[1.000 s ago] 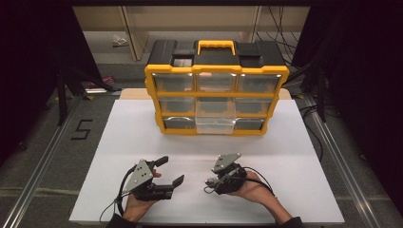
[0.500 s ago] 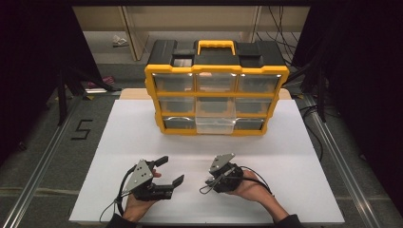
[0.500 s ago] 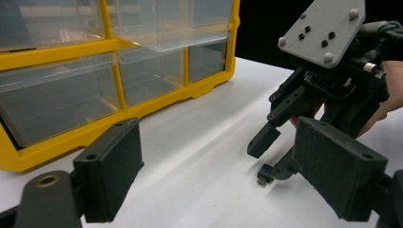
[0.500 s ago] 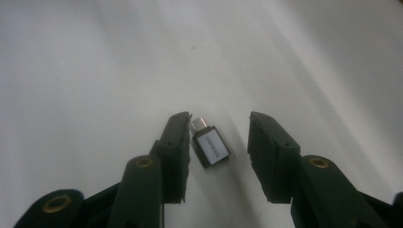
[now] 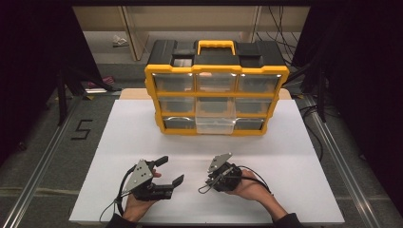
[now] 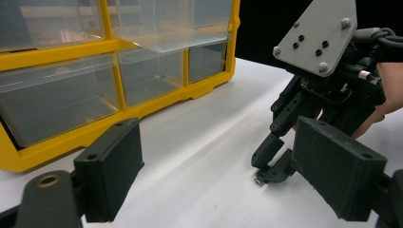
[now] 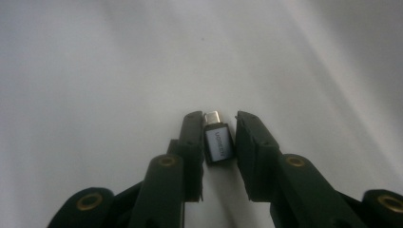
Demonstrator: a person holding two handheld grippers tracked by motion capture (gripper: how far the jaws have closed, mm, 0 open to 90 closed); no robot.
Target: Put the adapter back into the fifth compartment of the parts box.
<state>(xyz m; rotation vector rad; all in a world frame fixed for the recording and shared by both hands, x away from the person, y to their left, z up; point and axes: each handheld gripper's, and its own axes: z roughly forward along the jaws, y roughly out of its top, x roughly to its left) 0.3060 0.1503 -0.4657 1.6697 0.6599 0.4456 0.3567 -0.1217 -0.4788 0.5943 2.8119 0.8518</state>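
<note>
The adapter [image 7: 218, 144] lies on the white tabletop [image 5: 294, 156] near its front edge. We see the right hand-held gripper [image 7: 217, 142], whose jaws have just been closing, clamped on it. Our left hand-held gripper [image 5: 166, 170] rests just beside, jaws wide apart, holding nothing. The yellow organizer [image 5: 216, 90] stands at the back edge.

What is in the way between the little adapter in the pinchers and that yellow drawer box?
Nothing visible. The right gripper has just closed around the small adapter, and bare white table lies between it and the yellow drawer box.
</note>
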